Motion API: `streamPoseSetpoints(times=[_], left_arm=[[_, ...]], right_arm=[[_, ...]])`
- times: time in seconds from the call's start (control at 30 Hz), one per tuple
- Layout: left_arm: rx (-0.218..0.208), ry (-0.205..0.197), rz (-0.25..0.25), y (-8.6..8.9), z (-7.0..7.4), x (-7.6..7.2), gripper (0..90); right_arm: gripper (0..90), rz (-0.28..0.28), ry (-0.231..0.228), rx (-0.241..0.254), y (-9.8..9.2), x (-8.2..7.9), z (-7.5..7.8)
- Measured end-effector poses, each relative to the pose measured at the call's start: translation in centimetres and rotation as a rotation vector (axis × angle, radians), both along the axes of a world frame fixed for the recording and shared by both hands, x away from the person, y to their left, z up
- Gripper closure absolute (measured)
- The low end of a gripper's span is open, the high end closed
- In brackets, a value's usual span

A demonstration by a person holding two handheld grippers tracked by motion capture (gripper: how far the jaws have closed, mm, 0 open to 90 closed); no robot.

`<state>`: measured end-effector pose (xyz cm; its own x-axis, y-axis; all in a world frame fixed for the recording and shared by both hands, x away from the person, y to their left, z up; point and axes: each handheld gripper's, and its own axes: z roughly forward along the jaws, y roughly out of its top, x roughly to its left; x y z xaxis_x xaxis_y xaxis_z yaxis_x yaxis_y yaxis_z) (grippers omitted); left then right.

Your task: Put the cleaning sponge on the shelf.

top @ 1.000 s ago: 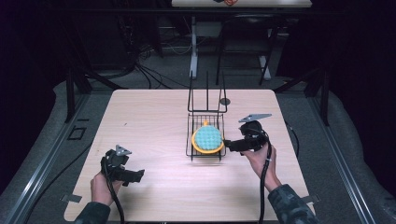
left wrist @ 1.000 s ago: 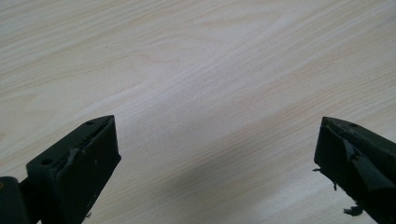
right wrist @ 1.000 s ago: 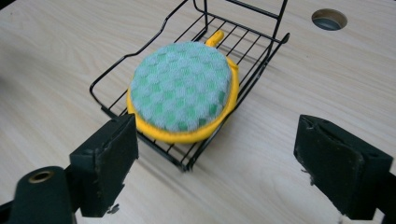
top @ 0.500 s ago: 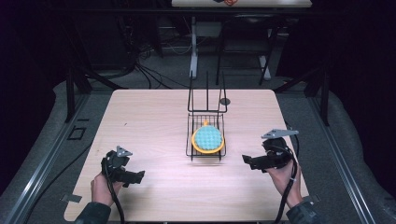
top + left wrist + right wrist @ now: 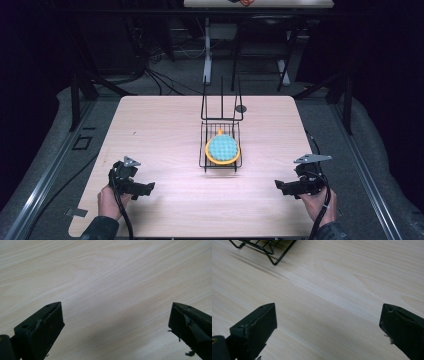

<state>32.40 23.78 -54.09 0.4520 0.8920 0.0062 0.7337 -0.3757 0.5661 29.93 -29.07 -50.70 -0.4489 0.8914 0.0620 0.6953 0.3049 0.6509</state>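
Blue-and-orange disc (image 5: 222,149) in wire rack (image 5: 220,126), 2 grippers apart.

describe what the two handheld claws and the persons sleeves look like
Both are black tools. The left claw and right claw each carry a grey three-cornered plate on top and trail a black cable. Their jaws are blocky black pads, scuffed and frayed at the edges. The sleeves look dark, possibly patterned.
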Motion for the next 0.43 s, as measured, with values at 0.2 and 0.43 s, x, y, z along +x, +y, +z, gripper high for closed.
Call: streamPoseSetpoints(times=[0.2,0.43], left_arm=[[0.011,0.009,-0.016,-0.3,-0.2,0.0,0.0],[-0.019,0.033,0.003,0.2,-0.6,0.0,0.0]], right_arm=[[0.4,-0.006,0.038,-0.014,-0.3,0.4,-1.1],[0.2,-0.004,0.033,-0.02,-0.5,0.6,-1.1]])
